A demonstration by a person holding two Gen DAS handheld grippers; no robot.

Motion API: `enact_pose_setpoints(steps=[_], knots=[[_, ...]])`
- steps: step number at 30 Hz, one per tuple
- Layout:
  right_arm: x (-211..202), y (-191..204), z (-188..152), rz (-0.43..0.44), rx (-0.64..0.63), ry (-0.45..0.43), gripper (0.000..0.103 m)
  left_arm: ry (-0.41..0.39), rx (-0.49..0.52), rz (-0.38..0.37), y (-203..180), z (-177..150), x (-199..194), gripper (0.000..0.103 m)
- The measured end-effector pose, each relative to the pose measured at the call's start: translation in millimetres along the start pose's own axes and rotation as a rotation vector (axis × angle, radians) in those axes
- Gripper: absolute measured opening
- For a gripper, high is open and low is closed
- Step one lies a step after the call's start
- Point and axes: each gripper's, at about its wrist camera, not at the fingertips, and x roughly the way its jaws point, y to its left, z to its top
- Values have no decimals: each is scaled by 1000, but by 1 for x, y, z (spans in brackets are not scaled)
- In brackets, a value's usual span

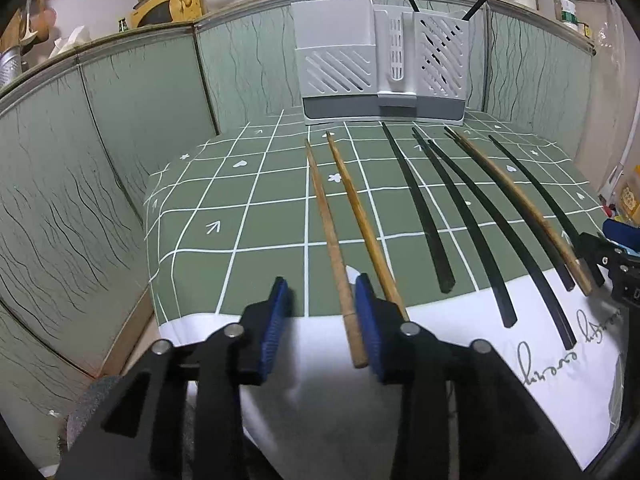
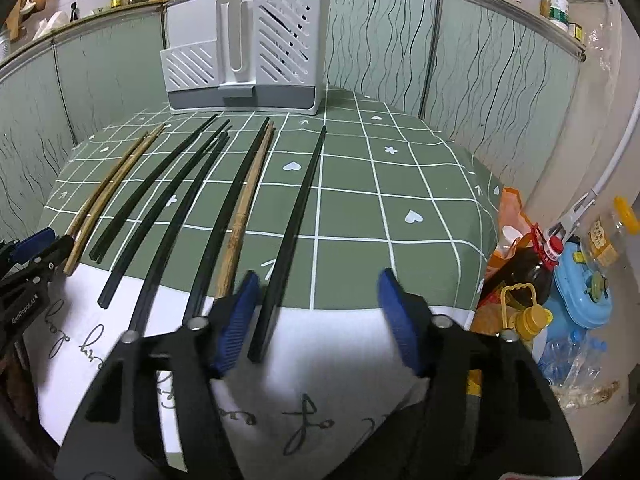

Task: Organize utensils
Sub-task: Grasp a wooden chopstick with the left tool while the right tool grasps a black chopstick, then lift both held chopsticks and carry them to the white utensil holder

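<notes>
Several chopsticks lie side by side on the green checked tablecloth point(image 1: 248, 216). My left gripper point(image 1: 322, 292) is open; the leftmost wooden chopstick point(image 1: 334, 248) lies between its fingers, near the right pad. A second wooden chopstick point(image 1: 362, 216) lies just right of it. My right gripper point(image 2: 318, 292) is open; the rightmost black chopstick point(image 2: 292, 236) lies between its fingers, near the left pad. Black chopsticks point(image 2: 160, 216) and a wooden one point(image 2: 240, 220) lie to its left. The white utensil holder point(image 1: 380, 64) stands at the table's far edge, with two black chopsticks in its right compartment point(image 2: 286, 40).
Green patterned panels point(image 1: 100, 152) wall in the table at the left and back. Bottles and a blue container point(image 2: 576, 292) crowd the floor to the right of the table. Clutter sits on the ledge above the panels. The other gripper point(image 1: 616, 264) shows at the right edge.
</notes>
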Motion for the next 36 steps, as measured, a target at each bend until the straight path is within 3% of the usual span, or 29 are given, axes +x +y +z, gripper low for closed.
enact_pose_setpoints(steps=[2,6,11,14,29,36], knots=[[3,2,-2,5,2,7,35,-7,-2,8,-1,-1,0,27],[1,4,-5,16,13,-4,25,-19,15,28,-5,-2,-1,23],[-2,6,-11,13,44,-14,15,-23,7,24,-5,-3,-1,10],[-4,7,-13,17,52,-19,8,-25,-6,21,-3,-4,-1,8],[-24,-8,-4,75,102,-34,6,-6,-61,-35,15,1,-14,8],[-54,-13,11,83,96,-82,6,-49,-60,-67,28,15,-42,8]])
